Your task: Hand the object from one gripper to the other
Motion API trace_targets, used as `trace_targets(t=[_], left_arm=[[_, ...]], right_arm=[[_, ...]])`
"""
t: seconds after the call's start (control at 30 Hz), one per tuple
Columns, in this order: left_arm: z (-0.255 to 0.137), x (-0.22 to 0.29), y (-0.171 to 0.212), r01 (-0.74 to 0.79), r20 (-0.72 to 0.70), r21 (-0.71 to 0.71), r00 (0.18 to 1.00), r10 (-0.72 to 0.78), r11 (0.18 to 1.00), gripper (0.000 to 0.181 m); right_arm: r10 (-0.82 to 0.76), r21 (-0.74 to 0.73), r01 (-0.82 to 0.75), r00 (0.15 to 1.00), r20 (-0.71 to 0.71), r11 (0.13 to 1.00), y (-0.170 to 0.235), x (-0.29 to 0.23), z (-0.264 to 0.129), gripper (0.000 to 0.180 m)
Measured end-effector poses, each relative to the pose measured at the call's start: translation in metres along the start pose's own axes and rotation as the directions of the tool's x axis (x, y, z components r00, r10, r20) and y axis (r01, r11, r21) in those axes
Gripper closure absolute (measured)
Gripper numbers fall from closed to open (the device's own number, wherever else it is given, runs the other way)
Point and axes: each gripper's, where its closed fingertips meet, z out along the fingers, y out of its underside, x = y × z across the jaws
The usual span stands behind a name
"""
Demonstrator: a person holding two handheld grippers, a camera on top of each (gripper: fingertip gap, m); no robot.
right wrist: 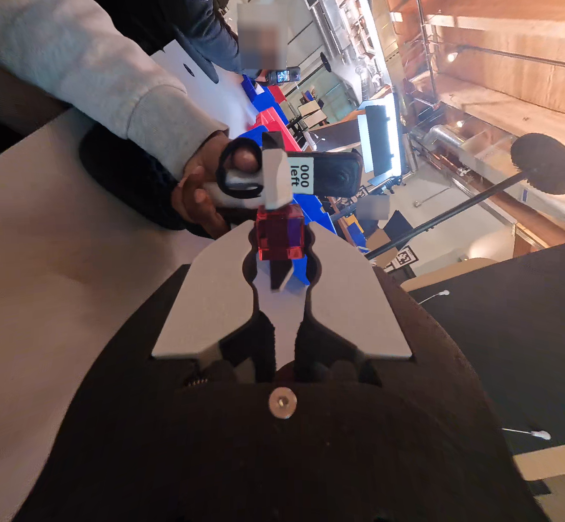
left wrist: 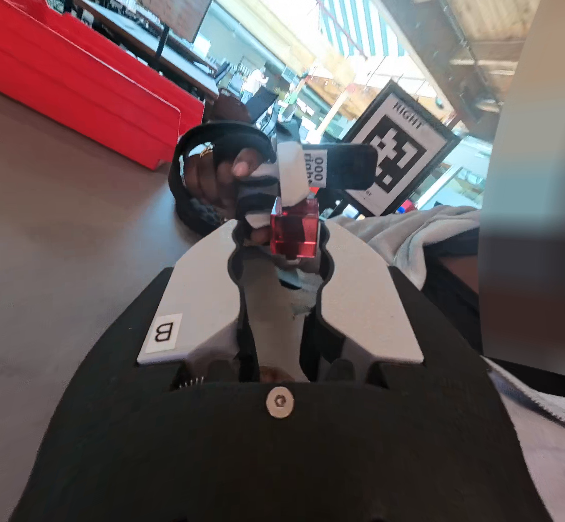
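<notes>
A clear red cube [left wrist: 293, 232] hangs in the air between both grippers, above the grey table [left wrist: 76, 247]. In the right wrist view my right gripper [right wrist: 281, 227] is shut on the cube [right wrist: 279, 232], one finger snug against each side. My left gripper [left wrist: 279, 229] is open around the same cube: its right finger is at the cube's side and a gap shows on the left. The right gripper's white finger [left wrist: 292, 177] shows above the cube in the left wrist view. The left gripper's white finger [right wrist: 276, 180] shows above it in the right wrist view. A hand holds each gripper.
A red bin [left wrist: 76, 79] stands on the table at the left. A black-and-white marker board [left wrist: 397, 152] and a grey cloth [left wrist: 412, 232] lie to the right. Blue and red bins [right wrist: 269, 110], a grey sleeve [right wrist: 107, 64] and a black stand pole [right wrist: 458, 201] show behind. My two grippers' fingertips are within a few centimetres of each other.
</notes>
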Motion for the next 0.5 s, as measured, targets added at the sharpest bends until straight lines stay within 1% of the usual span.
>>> trace_targets(t=[0.03,0.17,0.27,0.33,0.4,0.47,0.5], left_arm=[[0.001,0.0,0.003,-0.02,0.003,-0.019,1.0,0.02,1.0,0.137],[0.001,0.004,0.002,-0.067,-0.003,-0.008,0.998,0.067,0.998,0.15],[0.001,0.004,0.002,-0.092,0.002,-0.003,0.996,0.092,0.996,0.152],[0.0,0.002,-0.002,-0.132,0.032,0.013,0.991,0.131,0.991,0.153],[-0.002,-0.001,-0.005,-0.206,0.074,0.021,0.976,0.204,0.978,0.153],[-0.005,-0.004,-0.011,-0.323,0.151,0.029,0.937,0.315,0.946,0.153],[-0.007,-0.007,-0.016,-0.385,0.201,0.036,0.907,0.371,0.922,0.153]], right_arm=[[-0.013,0.001,0.013,1.0,-0.004,1.0,0.0,0.0,0.0,0.151],[-0.09,-0.032,0.089,0.996,-0.021,0.995,0.002,0.001,-0.001,0.151],[-0.117,-0.049,0.116,0.993,-0.029,0.992,0.004,0.0,0.0,0.151],[-0.1,-0.075,0.096,0.994,-0.048,0.993,0.007,0.003,0.0,0.151],[-0.072,-0.098,0.065,0.995,-0.069,0.993,0.009,0.006,0.001,0.149],[0.005,-0.091,-0.013,0.997,-0.083,0.996,0.01,0.01,0.0,0.145],[0.071,-0.071,-0.077,0.994,-0.087,0.995,0.009,0.013,-0.001,0.144]])
